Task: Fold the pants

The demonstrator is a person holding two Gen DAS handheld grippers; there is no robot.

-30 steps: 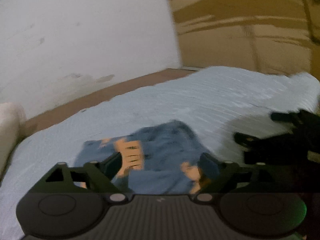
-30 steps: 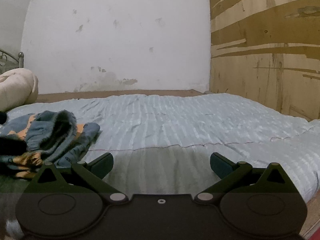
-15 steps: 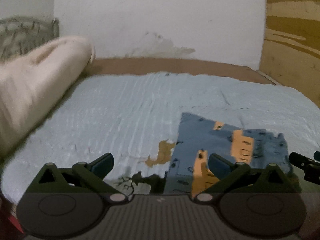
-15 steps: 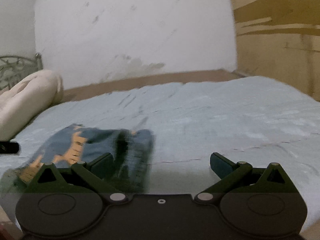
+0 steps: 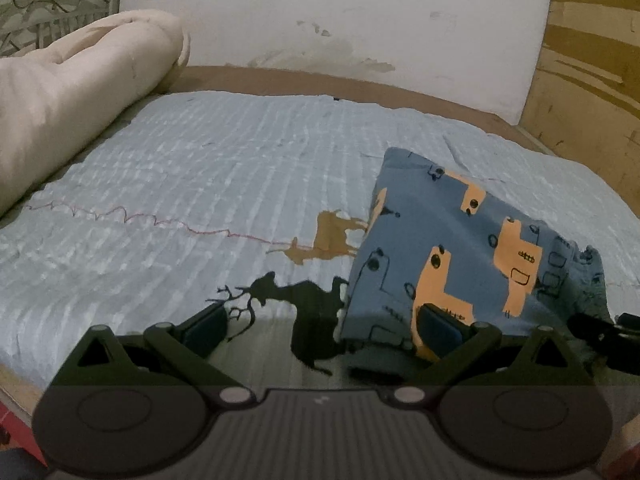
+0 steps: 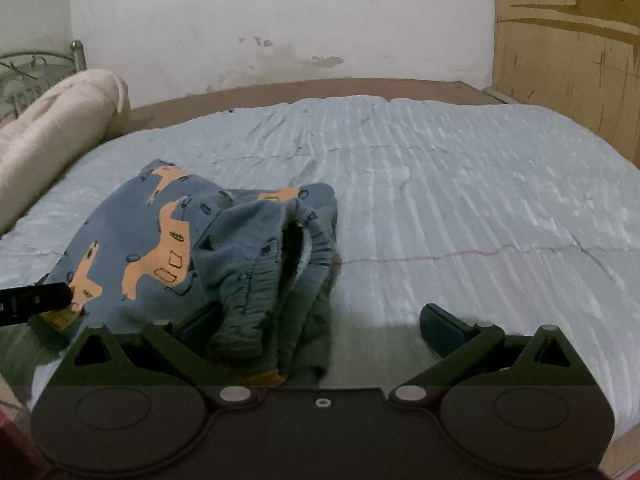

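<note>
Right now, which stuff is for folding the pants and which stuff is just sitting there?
For the job:
- blue pants with orange animals
- left tool, open
- right tool, open
- light blue bedspread, the folding surface

Just lying about:
- rolled cream quilt
- metal bed frame
- wooden panel

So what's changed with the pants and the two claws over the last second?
A second ago the pants were a bunched heap lying between the left claw's fingers; now they lie flatter on the bedspread, off to that claw's right side. Both claws have swung: the left view now takes in the rolled blanket, and the right claw now faces the pants. Both claws stay open and empty.
</note>
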